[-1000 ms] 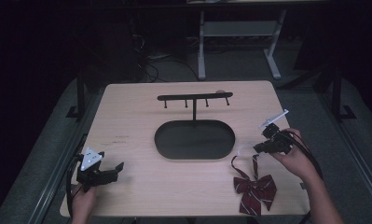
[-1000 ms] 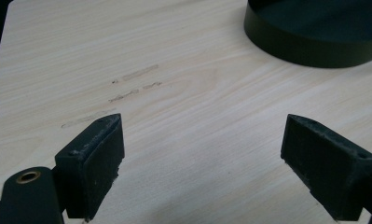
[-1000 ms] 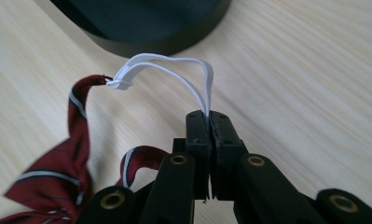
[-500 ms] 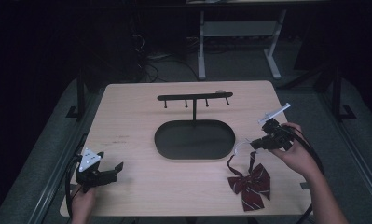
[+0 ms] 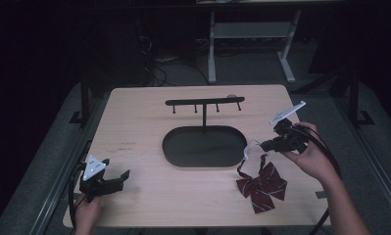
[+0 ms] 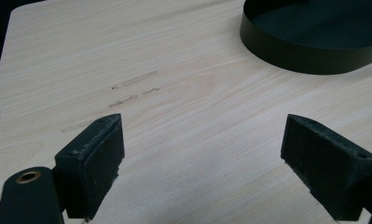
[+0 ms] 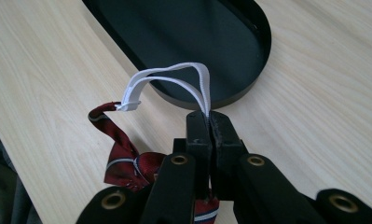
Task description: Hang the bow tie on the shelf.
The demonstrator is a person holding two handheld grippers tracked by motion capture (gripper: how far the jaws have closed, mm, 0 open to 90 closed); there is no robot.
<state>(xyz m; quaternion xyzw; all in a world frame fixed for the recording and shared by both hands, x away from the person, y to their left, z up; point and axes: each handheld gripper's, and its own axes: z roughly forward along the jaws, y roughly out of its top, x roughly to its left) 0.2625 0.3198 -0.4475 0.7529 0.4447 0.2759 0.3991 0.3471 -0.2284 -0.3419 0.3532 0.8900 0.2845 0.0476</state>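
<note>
1. My left gripper [image 5: 115, 179] sits at the near left corner of the pale wooden tabletop [image 5: 134, 122], jaws spread wide and holding nothing. In the left gripper view the pads [image 6: 97, 158] frame bare wood, so I judge this side has no part in the work yet.
2. In the middle stands the black metal stand with an oval tray base [image 5: 204, 147] and a hook bar [image 5: 204, 102] on a post. Nothing hangs on it, so the hanging, which I take to be the aim, is not done.
3. At the near right lies the dark red striped bow tie [image 5: 261, 186], its bow on the tabletop just beside the tray.
4. My right gripper [image 5: 262, 145] is clamped on the bow tie's white elastic strap [image 7: 193, 84]; the loop arches up between the jaws and the tray.
5. Hard to tell: the hooks are tiny, and the bow is partly hidden behind my right gripper in its own view.
</note>
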